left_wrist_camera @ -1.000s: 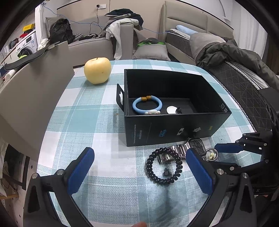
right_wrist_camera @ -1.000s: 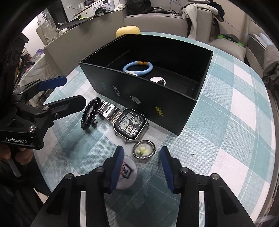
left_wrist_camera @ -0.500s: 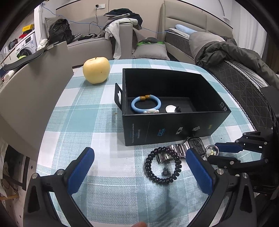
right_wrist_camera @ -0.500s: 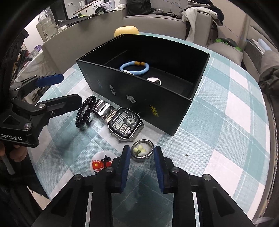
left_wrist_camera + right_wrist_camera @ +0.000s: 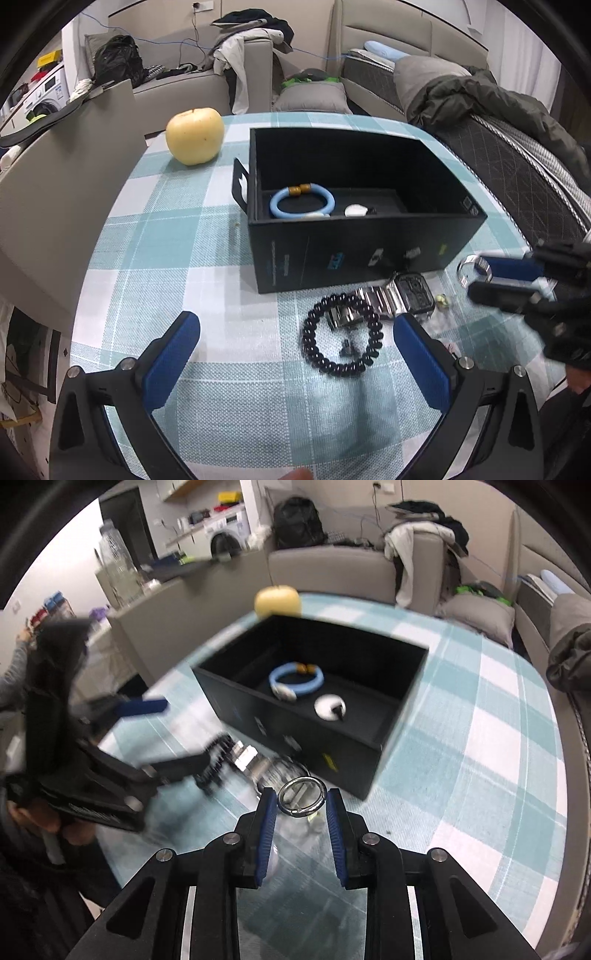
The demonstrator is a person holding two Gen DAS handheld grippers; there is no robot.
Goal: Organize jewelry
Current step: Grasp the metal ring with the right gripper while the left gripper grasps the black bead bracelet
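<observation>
A: State the right tongs (image 5: 301, 806).

B: Clamped on a silver ring (image 5: 301, 798), one blue pad on each side of its rim. It is held clear of the checked desk (image 5: 480, 775), just in front of the black box (image 5: 306, 734) — probably to carry it over the wall.

A: And the left tongs (image 5: 295, 354)?

B: Wide apart, gripping nothing, poised low over the black bead bracelet (image 5: 341, 336), likely their next pick.

A: What is already stored?

B: A blue bangle (image 5: 296, 679) and a small white piece (image 5: 330, 708) lie inside the box. The metal watch (image 5: 391, 299) rests outside on the desk, against the bracelet.

A: Any legible writing?

B: The box front carries printed logos — too small to read.
</observation>
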